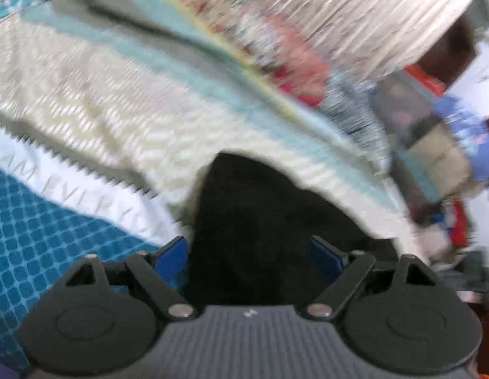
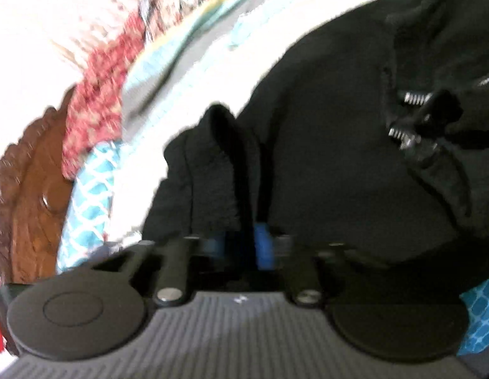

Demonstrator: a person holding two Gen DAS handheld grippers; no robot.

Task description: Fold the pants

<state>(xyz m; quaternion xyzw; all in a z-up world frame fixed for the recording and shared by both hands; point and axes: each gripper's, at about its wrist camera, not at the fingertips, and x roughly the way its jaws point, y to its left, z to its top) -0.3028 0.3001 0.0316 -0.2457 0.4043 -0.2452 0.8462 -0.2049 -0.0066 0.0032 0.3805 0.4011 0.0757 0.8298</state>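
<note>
We judged the fold to be under way rather than finished. The black, soft knit pants point(image 2: 323, 158) hung bunched and lifted, draped in front of both cameras instead of lying in a flat stack, so squaring the layers and laying them down seemed to be what was left; how many folds had been made we could not tell.

Our right gripper point(image 2: 244, 240) had its blue-padded fingers point(image 2: 263, 246) drawn nearly together on a thick rolled edge of the black cloth, which stood up between them, so we read it as clamped on the pants. Our left gripper point(image 1: 249, 252) had its blue pads point(image 1: 171, 252) standing wide apart with black fabric filling the gap between them; whether that cloth was truly pinched or only lay there, we could not tell. In the right wrist view a dark clamp-like piece with small metal springs point(image 2: 414, 117) showed amid the cloth further out, too blurred for us to name.

Both views were smeared by motion. Beneath lay a bed with a cream, ribbed knit blanket point(image 1: 86, 104) edged by a pale teal band point(image 1: 193, 72), a teal sheet with a lattice print point(image 1: 39, 237), and a red floral quilt point(image 2: 99, 107). A carved brown wooden headboard point(image 2: 26, 208) stood at the side, and cluttered household things point(image 1: 433, 132) sat beyond the bed's edge.
</note>
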